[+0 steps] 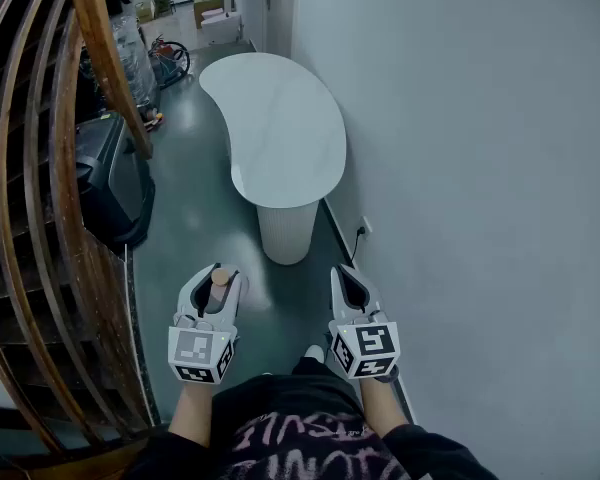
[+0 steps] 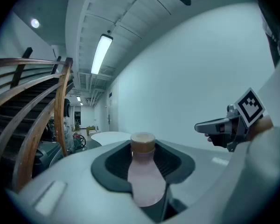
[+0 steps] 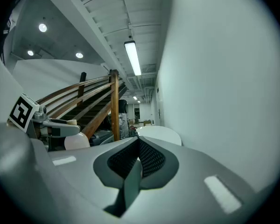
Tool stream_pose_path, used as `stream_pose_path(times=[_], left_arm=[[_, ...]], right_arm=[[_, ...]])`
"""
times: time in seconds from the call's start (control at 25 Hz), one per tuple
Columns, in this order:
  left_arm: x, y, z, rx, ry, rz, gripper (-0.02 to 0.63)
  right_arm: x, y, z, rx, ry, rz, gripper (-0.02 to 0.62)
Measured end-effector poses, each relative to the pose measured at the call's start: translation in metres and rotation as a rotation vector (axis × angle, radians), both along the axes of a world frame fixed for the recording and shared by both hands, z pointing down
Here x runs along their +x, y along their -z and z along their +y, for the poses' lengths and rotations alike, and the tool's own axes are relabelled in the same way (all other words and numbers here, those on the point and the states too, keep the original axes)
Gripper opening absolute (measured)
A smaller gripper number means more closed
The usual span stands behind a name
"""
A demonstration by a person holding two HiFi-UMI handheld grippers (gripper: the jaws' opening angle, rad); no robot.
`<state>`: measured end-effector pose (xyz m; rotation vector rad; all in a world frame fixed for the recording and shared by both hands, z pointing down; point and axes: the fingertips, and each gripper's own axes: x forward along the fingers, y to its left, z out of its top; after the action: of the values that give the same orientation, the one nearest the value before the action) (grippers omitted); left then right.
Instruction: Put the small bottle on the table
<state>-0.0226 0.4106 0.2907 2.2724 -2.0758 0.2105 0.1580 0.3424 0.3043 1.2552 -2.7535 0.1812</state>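
Left tongs (image 1: 218, 280) clamped, right tongs (image 1: 346, 280) closed

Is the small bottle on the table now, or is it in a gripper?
In a gripper: the left gripper has its jaws shut on the small bottle, over the floor, short of the white table.

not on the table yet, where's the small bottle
The bottle is clamped in the left gripper, low left in the head view, short of the table.

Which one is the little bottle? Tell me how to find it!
Start at the white curved table along the wall, then come back toward the person to the left hand-held gripper. The small bottle is clamped between its jaws: pale pink with a tan cap, while the right hand-held gripper holds nothing.
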Motion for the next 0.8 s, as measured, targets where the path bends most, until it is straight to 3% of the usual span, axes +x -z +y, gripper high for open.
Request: stream_pose_path(times=[0.8], left_arm=[[0.008, -0.006, 0.011, -0.010, -0.027, 0.002, 0.138]], right_arm=[[0.001, -0.002, 0.012, -0.001, 0.002, -0.013, 0.012]])
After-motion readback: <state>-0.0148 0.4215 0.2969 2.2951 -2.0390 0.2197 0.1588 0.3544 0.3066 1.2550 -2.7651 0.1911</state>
